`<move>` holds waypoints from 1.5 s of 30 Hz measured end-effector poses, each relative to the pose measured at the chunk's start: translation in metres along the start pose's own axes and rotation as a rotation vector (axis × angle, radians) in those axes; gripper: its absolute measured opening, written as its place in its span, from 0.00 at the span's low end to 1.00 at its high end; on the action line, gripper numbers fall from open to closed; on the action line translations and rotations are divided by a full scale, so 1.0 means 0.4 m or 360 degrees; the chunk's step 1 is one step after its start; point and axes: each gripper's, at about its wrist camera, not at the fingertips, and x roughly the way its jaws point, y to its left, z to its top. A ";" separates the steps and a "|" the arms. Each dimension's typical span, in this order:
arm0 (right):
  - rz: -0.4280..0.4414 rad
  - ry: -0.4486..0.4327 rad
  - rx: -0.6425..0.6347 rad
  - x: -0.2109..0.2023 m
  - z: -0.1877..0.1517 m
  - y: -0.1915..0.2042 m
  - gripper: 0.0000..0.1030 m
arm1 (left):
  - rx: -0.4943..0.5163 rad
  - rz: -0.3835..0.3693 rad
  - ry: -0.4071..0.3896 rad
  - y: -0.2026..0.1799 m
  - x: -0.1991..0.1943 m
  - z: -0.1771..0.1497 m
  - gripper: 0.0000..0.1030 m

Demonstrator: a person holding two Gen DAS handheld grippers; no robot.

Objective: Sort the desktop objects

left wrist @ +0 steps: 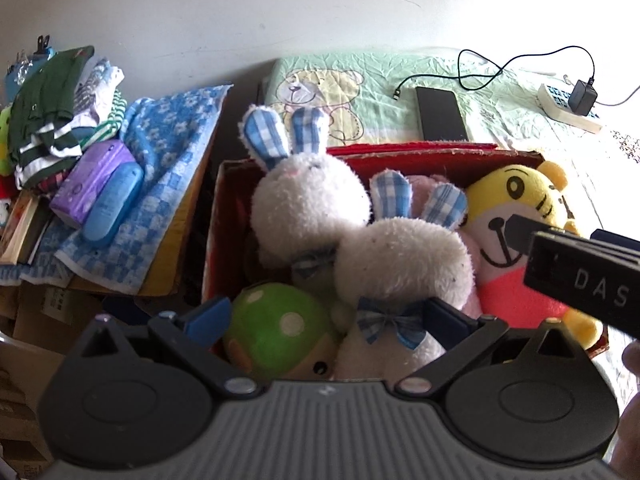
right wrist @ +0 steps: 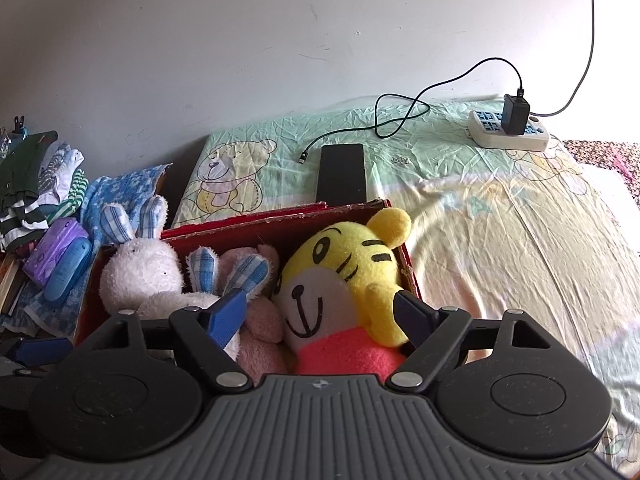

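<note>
Since plush toys already fill the red box [right wrist: 280, 216], both grippers, left [left wrist: 324, 316] & right [right wrist: 320, 312], hover wide open w/ nothing held, prob. choosing what's next.

Red box [right wrist: 280, 224] packed with two white rabbits [left wrist: 310, 200], yellow tiger [right wrist: 340, 276], green ball [left wrist: 276, 324]

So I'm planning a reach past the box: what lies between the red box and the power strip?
In the right wrist view, only the phone, just behind the red box, and the charger cable; otherwise bare sheet up to the power strip.
</note>
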 end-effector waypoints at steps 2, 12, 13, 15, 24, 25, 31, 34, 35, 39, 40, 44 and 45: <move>0.0010 0.0001 0.0009 -0.001 -0.001 -0.004 0.80 | 0.0000 0.0006 -0.0002 0.000 -0.004 -0.003 0.99; 0.0027 0.0001 0.0007 -0.015 -0.015 -0.007 0.80 | -0.0026 0.0052 -0.0007 0.004 -0.018 -0.015 0.99; 0.0033 0.0007 0.0005 -0.016 -0.018 -0.006 0.80 | -0.0036 0.0059 -0.0004 0.007 -0.019 -0.017 0.99; 0.0044 0.0024 0.0005 -0.017 -0.022 -0.005 0.80 | -0.0054 0.0073 0.0004 0.012 -0.024 -0.023 0.99; 0.0015 0.0049 -0.0059 -0.030 -0.029 0.021 0.81 | -0.0091 0.0142 0.0005 0.037 -0.050 -0.034 0.99; 0.0016 0.0038 -0.0056 -0.035 -0.028 0.021 0.81 | -0.0094 0.0150 0.0001 0.040 -0.054 -0.034 0.99; -0.0018 -0.0001 -0.0079 -0.050 -0.020 0.022 0.81 | -0.0079 0.0135 0.0011 0.046 -0.065 -0.031 0.99; -0.0023 -0.0007 -0.0071 -0.055 -0.018 0.021 0.81 | -0.0069 0.0114 0.0016 0.038 -0.069 -0.035 0.99; -0.0029 -0.0010 -0.0073 -0.056 -0.018 0.022 0.81 | -0.0068 0.0101 0.0022 0.037 -0.070 -0.037 1.00; -0.0046 -0.0013 -0.0081 -0.056 -0.025 0.025 0.81 | -0.0065 0.0074 0.0038 0.031 -0.068 -0.044 1.00; -0.0045 -0.0010 -0.0074 -0.056 -0.027 0.025 0.81 | -0.0062 0.0067 0.0039 0.030 -0.068 -0.045 1.00; -0.0021 0.0004 -0.0044 -0.054 -0.037 0.023 0.81 | -0.0033 0.0071 0.0023 0.016 -0.069 -0.054 1.00; -0.0012 0.0004 -0.0034 -0.055 -0.039 0.022 0.81 | -0.0026 0.0065 0.0019 0.013 -0.070 -0.056 1.00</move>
